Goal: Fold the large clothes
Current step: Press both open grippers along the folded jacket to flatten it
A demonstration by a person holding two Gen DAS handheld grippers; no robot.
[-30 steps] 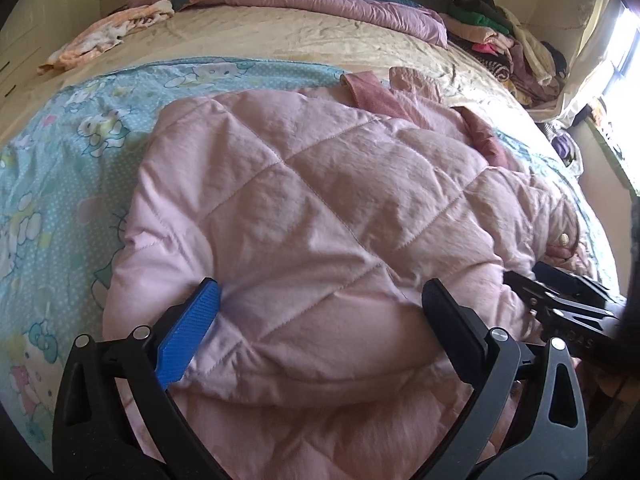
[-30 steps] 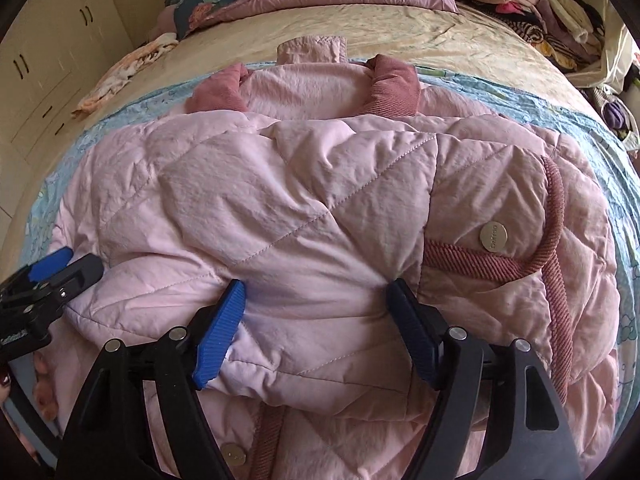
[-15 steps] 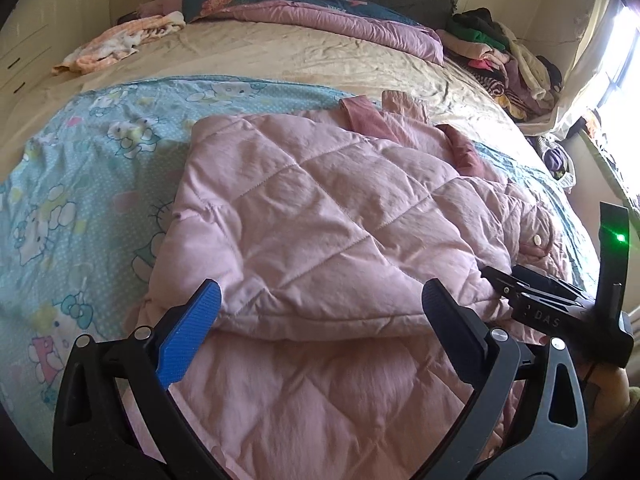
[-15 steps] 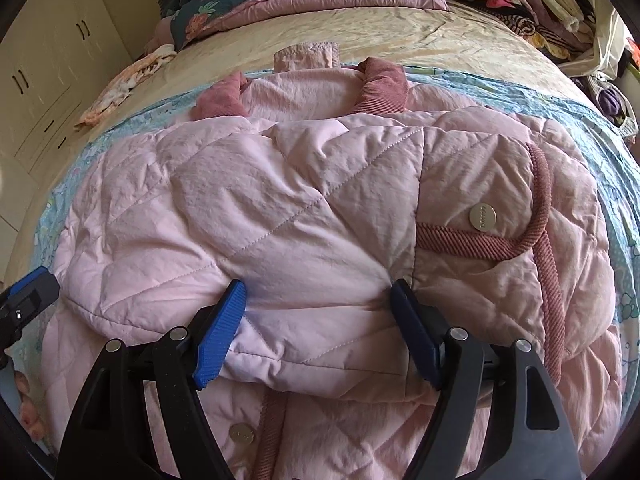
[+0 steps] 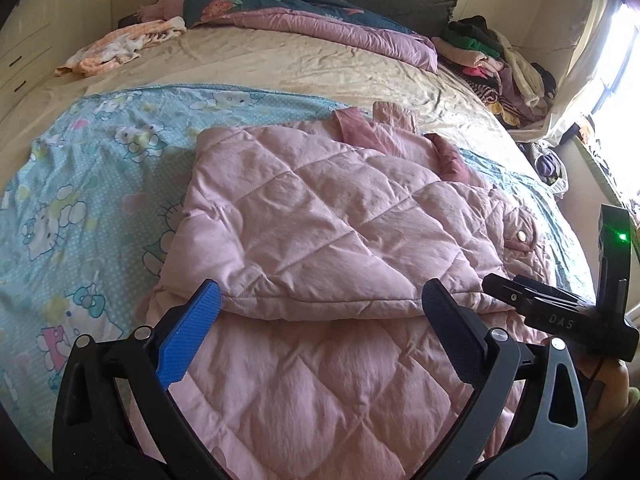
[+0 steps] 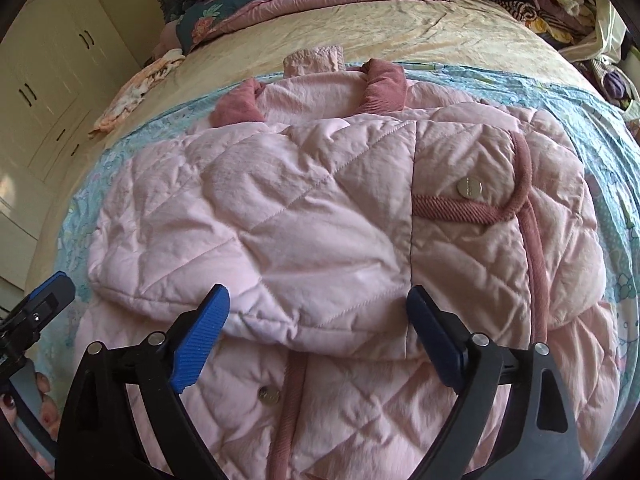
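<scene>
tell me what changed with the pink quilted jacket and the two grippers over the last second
Both grippers have drawn back and up from the pink quilted jacket. The left gripper is open and clear of the folded edge. The right gripper had that edge between its pads; its jaws are opening, nothing between them now. The jacket stays folded over on the blue cartoon-print sheet.

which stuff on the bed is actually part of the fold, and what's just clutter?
In the job:
- pink quilted jacket, one layer already folded over
- left tool, open, empty
- right tool, jaws opening, nothing gripped

Lying about:
- cartoon-print sheet under the jacket
- floral quilt
- clothes pile
- orange-and-white garment
</scene>
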